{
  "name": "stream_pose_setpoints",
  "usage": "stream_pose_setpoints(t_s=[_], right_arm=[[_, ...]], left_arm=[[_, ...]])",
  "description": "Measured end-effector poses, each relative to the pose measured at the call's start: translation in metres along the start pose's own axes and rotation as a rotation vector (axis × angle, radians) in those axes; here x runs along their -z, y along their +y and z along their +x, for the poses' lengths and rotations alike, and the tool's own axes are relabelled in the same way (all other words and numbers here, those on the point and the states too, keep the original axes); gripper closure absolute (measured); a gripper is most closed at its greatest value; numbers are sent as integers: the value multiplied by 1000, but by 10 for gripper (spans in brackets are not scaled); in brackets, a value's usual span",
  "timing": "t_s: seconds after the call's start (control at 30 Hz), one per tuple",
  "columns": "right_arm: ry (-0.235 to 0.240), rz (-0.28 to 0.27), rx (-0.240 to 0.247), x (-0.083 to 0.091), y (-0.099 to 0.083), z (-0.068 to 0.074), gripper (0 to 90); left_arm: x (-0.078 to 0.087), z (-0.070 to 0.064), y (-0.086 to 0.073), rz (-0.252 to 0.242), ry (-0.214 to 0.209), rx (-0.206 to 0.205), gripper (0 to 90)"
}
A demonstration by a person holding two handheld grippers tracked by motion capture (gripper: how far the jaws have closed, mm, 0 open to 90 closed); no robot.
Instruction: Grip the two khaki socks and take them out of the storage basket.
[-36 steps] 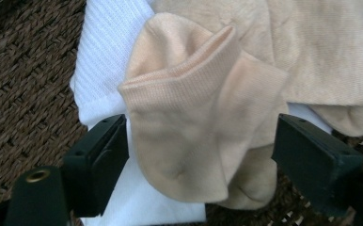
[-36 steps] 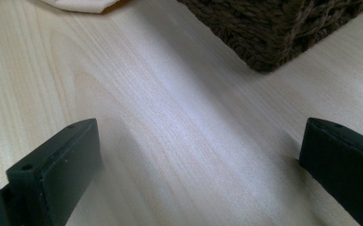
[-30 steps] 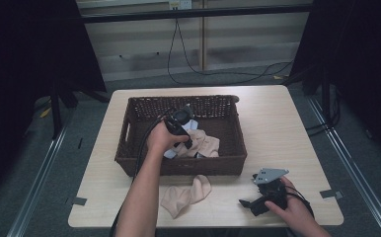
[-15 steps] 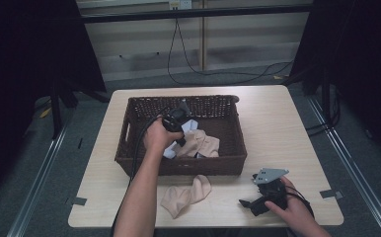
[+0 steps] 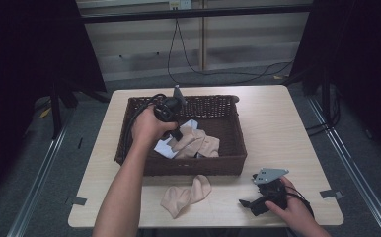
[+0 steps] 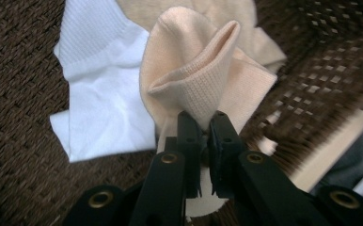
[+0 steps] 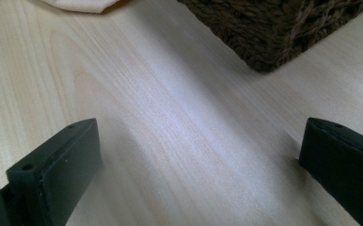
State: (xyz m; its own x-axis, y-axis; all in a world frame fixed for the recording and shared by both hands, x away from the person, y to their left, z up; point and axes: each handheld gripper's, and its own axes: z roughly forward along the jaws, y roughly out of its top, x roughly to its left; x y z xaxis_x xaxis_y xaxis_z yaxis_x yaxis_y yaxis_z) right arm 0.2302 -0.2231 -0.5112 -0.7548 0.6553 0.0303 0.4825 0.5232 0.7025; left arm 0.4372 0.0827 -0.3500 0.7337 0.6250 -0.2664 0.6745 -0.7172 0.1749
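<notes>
A dark wicker basket (image 5: 228,160) stands mid-table and holds beige socks (image 5: 198,144) and a white sock (image 5: 165,147). My left gripper (image 5: 176,134) reaches into the basket and is shut on a beige sock (image 6: 203,75), pinching its ribbed cuff just above the white sock (image 6: 99,94). Another beige sock (image 5: 186,195) lies on the table in front of the basket. At the front right, my right gripper (image 5: 251,206) rests low over the table, open, with only bare wood (image 7: 189,141) between its jaws.
The basket's corner (image 7: 273,33) sits just ahead of the right gripper, and an edge of the beige sock (image 7: 81,4) peeks in beyond it. Tape marks (image 5: 329,193) sit near the table's front corners. Bare tabletop (image 5: 277,123) lies right of the basket.
The left hand has drawn slightly back and left within the basket, lifting the beige sock's cuff. The right gripper has stayed put.
</notes>
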Motion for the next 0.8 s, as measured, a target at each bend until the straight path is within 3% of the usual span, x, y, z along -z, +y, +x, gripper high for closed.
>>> stream_pose_setpoints(t_s=[0.4, 0.57, 0.8], right_arm=[[4, 5, 2, 0, 0, 0, 0], [3, 5, 3, 1, 0, 0, 0], [4, 6, 1, 1, 0, 0, 0]], left_arm=[[40, -21, -4, -20, -25, -40, 848], [53, -29, -8, -14, -7, -64, 847], [64, -30, -14, -6, -5, -68, 848]])
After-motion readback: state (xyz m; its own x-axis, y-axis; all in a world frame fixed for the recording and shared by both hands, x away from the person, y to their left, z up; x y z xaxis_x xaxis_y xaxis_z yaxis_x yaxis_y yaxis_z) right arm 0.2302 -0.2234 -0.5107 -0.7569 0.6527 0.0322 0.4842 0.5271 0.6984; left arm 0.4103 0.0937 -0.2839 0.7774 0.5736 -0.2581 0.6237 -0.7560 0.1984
